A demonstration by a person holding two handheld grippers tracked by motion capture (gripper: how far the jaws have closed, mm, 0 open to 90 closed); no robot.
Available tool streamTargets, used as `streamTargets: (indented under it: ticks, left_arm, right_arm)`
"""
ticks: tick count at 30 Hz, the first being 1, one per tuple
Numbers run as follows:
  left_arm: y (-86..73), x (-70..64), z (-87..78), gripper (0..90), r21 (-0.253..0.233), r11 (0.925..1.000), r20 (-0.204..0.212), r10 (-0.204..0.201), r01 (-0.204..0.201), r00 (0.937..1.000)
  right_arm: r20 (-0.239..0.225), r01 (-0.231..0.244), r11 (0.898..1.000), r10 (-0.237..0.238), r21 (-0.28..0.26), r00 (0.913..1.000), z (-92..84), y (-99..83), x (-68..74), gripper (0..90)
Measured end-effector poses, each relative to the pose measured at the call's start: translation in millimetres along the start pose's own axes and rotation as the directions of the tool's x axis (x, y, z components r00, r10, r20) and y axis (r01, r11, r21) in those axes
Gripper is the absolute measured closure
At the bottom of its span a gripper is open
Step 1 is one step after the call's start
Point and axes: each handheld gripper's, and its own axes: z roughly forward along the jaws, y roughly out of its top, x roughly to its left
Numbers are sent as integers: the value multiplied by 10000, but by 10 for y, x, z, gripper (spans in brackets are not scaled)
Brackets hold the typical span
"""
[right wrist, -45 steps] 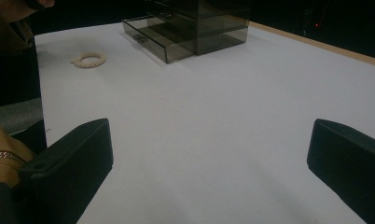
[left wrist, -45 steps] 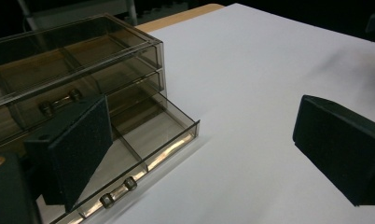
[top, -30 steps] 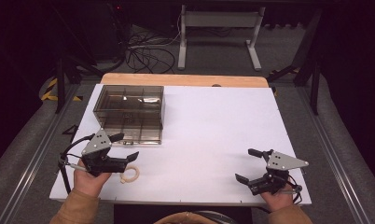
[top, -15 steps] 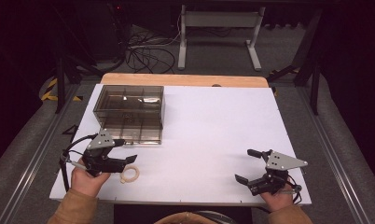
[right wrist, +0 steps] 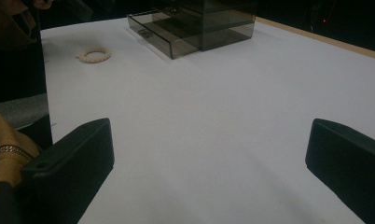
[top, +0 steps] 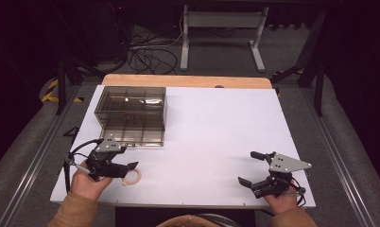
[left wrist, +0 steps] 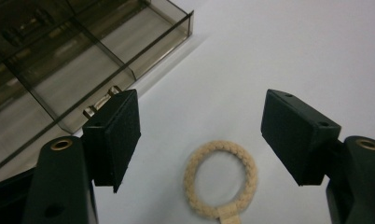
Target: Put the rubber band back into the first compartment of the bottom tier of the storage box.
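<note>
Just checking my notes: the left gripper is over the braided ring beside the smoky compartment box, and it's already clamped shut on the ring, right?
Not clamped. In the left gripper view the left gripper has been closing, but its pads stand clear of the braided ring, which lies flat on the white table. The smoky compartment box is indeed beside it.

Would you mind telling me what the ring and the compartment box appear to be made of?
Ring: likely braided cord or beaded rubber; cream, matte, with a ribbed, plaited surface and a small tab. Compartment box: probably smoky transparent plastic; glossy, and the dividers and table show through its walls.
</note>
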Motion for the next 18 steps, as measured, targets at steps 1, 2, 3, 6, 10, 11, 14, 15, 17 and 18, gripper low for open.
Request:
streamTargets:
  ticks: [1,2,3,6,10,11,14,15,17,18]
  left_arm:
    - [-8,4,9,293,105,9999,67,-69,68,10000]
    - [-17,9,18,298,205,9997,106,-124,122,9999]
    - [-25,16,30,307,263,9994,129,-207,204,9997]
    - [-50,41,68,325,548,9976,237,-440,427,9987]
    - [-83,80,117,338,921,9934,375,-721,684,9967]
    - [-91,86,131,342,1015,9923,412,-751,706,9963]
    - [-107,90,183,363,1514,9860,459,-779,702,9959]
    - [-111,89,199,370,1657,9840,451,-743,659,9962]
    - [-117,82,228,388,1876,9801,535,-768,655,9956]
    - [-118,80,240,394,1951,9787,530,-750,634,9958]
  right_arm:
    - [2,10,10000,-10,-2,10000,0,0,0,18]
    - [-4,10,10000,-10,0,10000,-1,0,0,18]
    - [-7,14,10000,-14,2,10000,-1,0,0,18]
    - [-24,19,10000,-19,17,10000,-1,0,0,18]
    - [-54,26,10000,-26,20,10000,1,0,1,18]
    - [-56,26,10000,-26,32,10000,1,0,2,18]
    - [-81,18,10000,-18,33,10000,3,-1,3,18]
    - [-89,11,10000,-11,47,10000,4,-1,4,18]
    - [-100,17,10000,-17,51,9999,5,-1,5,18]
    - [-104,14,10000,-13,50,9999,5,0,5,18]
